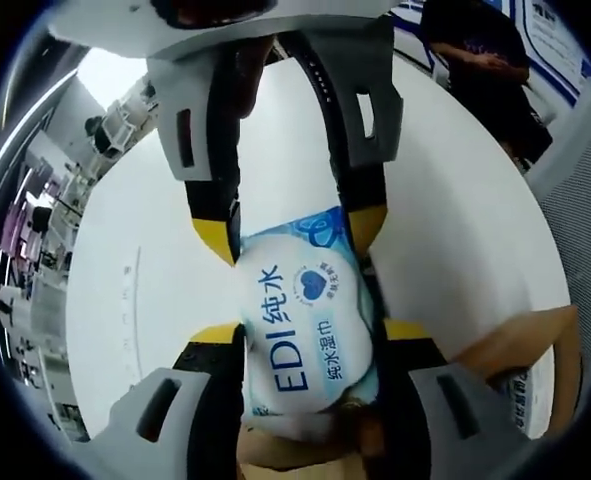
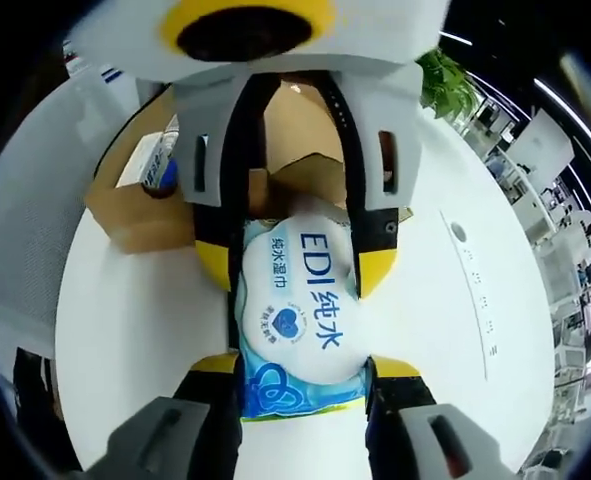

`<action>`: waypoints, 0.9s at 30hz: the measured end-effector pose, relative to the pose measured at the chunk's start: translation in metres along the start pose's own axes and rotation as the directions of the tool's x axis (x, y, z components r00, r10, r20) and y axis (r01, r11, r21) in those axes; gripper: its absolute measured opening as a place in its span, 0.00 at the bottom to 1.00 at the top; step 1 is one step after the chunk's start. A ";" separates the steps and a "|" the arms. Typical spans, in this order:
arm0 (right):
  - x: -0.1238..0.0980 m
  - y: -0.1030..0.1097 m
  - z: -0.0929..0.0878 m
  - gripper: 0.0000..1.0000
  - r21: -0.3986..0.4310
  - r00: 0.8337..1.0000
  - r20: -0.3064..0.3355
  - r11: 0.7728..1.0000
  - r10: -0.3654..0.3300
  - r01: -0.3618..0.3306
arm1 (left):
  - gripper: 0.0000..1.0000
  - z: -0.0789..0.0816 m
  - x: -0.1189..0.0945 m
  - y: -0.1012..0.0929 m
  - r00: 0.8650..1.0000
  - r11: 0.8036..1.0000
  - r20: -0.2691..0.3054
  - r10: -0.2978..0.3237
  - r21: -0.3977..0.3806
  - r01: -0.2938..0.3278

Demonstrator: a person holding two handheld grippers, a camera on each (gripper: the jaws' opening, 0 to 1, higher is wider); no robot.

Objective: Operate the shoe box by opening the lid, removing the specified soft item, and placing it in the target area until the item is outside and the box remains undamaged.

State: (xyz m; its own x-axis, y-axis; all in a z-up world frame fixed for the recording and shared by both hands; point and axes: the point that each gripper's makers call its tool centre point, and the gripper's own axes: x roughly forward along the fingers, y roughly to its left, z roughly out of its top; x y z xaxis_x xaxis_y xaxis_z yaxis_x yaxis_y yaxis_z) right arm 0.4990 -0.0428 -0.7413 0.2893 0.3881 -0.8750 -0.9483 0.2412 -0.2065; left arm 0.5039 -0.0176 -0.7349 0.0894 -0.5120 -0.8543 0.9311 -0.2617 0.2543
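Two grippers clamp one wet-wipes pack (image 1: 310,325) from opposite ends: the left gripper (image 1: 310,335) and right gripper (image 2: 297,365) each close on it. The pack's long axis runs between them, above the white table (image 1: 145,290), beside the open cardboard box (image 2: 135,215).

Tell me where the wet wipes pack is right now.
The wet wipes pack is held between both grippers above the white table, just outside the cardboard box.
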 end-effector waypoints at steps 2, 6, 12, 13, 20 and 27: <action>-0.003 -0.001 0.001 0.44 0.009 1.000 0.005 1.000 -0.005 0.005 | 0.48 0.002 -0.005 0.000 1.000 1.000 0.006 0.002 -0.007 -0.002; -0.010 0.004 0.006 0.43 0.026 1.000 0.014 1.000 -0.010 0.009 | 0.49 0.006 -0.016 0.004 0.999 0.999 0.024 0.033 -0.011 -0.033; -0.021 0.003 0.014 0.50 0.088 0.998 0.042 0.995 -0.052 0.048 | 0.53 0.005 -0.036 0.007 0.996 0.995 0.046 0.072 -0.071 -0.069; -0.023 0.003 0.016 0.50 0.102 0.997 0.049 0.993 -0.057 0.052 | 0.53 0.004 -0.041 0.008 0.996 0.993 0.050 0.079 -0.087 -0.074; -0.034 0.009 0.025 0.54 0.160 0.993 0.085 0.985 -0.081 0.066 | 0.57 -0.004 -0.072 0.007 0.988 0.973 0.093 0.126 -0.205 -0.105; -0.044 0.012 0.043 0.59 0.267 0.981 0.149 0.960 -0.125 0.082 | 0.60 -0.013 -0.104 0.009 0.973 0.935 0.137 0.187 -0.327 -0.134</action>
State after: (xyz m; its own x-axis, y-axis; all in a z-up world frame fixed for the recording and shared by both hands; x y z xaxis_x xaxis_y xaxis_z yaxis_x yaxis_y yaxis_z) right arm 0.4808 -0.0188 -0.6866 0.4221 0.4831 -0.7671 -0.8519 0.5008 -0.1533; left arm 0.5076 0.0444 -0.6498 0.2126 -0.6593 -0.7212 0.9747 0.0914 0.2038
